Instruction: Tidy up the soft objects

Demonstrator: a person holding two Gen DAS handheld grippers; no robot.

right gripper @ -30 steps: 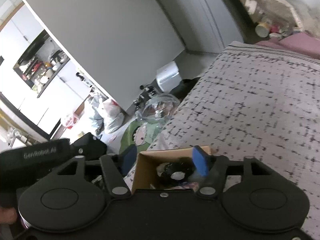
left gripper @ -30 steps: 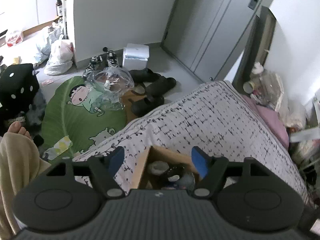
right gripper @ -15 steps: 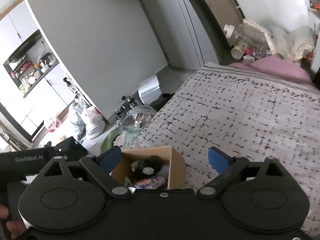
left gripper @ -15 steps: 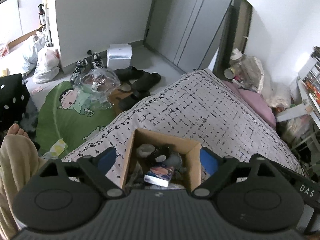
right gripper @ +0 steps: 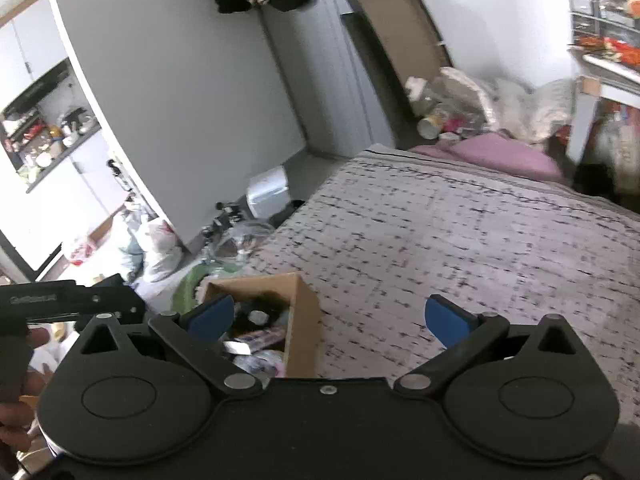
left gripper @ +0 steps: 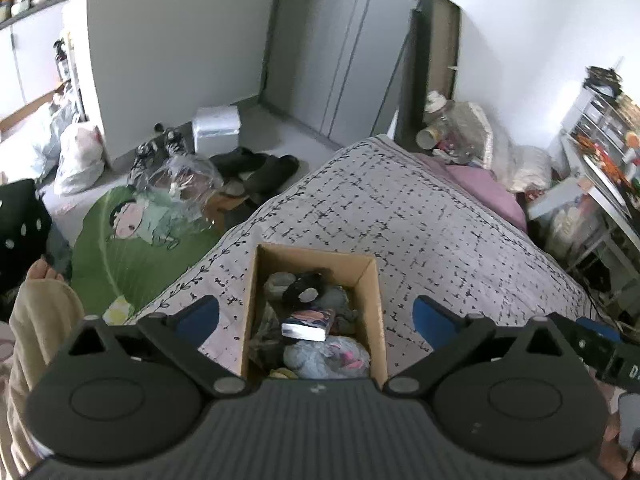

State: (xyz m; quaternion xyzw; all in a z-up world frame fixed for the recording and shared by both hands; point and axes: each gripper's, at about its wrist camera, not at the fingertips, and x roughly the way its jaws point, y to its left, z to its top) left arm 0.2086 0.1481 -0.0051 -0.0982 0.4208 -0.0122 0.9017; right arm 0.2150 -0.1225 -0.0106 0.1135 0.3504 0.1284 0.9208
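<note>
A brown cardboard box (left gripper: pixel 372 280) stands on the bed's patterned grey cover (left gripper: pixel 420 216). It holds several soft things, a black round item (left gripper: pixel 304 290), a small book-like pack (left gripper: pixel 306 324) and a pale bag (left gripper: pixel 328 358). My left gripper (left gripper: pixel 316 318) hovers above the box, open and empty, its blue pads on either side of it. My right gripper (right gripper: pixel 326 318) is open and empty, to the right of the box (right gripper: pixel 304 320), above the cover (right gripper: pixel 460 240).
A pink pillow (left gripper: pixel 484 192) and clutter lie at the bed's head. On the floor left of the bed are a green cartoon mat (left gripper: pixel 132 240), dark shoes (left gripper: pixel 264 168), a clear bag (left gripper: pixel 180 176) and a white box (left gripper: pixel 216 130). A shelf (left gripper: pixel 600 160) stands at right.
Both grippers have opened wide and pulled up and back. The box now shows whole between the left pads. The right gripper has shifted right of the box.
</note>
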